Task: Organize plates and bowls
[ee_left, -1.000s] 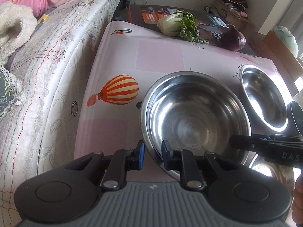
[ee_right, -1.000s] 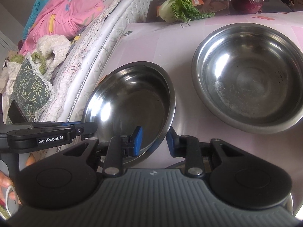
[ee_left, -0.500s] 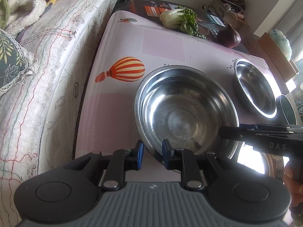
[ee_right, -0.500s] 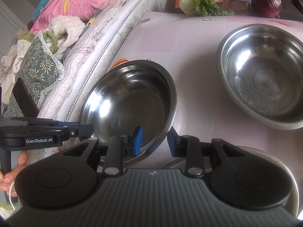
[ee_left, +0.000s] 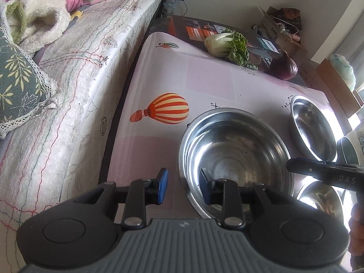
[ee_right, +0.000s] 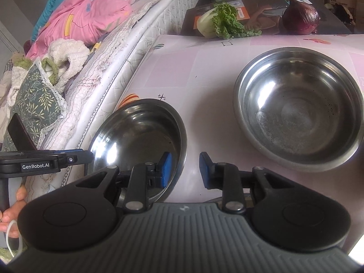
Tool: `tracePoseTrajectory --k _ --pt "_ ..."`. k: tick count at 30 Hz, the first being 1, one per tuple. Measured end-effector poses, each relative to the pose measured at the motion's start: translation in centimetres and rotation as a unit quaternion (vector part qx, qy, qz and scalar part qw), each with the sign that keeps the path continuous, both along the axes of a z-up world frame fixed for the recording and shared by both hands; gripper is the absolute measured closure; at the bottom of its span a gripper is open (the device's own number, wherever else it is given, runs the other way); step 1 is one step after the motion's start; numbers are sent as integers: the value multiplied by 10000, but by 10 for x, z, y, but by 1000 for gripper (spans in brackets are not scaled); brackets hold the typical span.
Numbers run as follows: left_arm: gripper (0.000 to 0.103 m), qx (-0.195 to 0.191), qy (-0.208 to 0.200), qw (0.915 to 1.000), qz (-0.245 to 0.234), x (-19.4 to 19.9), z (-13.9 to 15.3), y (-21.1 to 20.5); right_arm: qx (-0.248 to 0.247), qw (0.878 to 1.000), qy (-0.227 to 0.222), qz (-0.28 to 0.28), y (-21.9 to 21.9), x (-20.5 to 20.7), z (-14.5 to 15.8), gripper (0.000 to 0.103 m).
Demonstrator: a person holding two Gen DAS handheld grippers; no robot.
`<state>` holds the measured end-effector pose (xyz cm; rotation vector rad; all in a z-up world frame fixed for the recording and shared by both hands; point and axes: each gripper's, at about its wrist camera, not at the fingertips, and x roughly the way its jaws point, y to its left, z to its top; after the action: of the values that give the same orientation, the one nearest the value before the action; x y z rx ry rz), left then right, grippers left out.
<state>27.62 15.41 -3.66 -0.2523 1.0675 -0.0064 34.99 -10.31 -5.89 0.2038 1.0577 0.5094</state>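
Left hand-held gripper [ee_left: 183, 186] opening astride steel bowl [ee_left: 234, 157] rim; right hand-held gripper [ee_right: 184, 170] closing, unclamped

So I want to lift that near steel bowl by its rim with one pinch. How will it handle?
The near bowl looks thin, polished steel, so probably stiff and light, but slippery between pads. Pinched at one edge, its wide, deep shape would likely swing down and tilt. Its rounded wall and small base suggest it may rock or slide on the smooth tablecloth if nudged.
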Motion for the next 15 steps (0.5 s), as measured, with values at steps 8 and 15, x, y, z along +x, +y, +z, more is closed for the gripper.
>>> tracePoseTrajectory --k 8,15 --pt "86 87 130 9999 37 9 -9 -5 -2 9999 51 105 10 3 -5 88" --pt "92 12 213 9997 115 4 -9 -1 -12 10000 43 73 12 4 -7 95"
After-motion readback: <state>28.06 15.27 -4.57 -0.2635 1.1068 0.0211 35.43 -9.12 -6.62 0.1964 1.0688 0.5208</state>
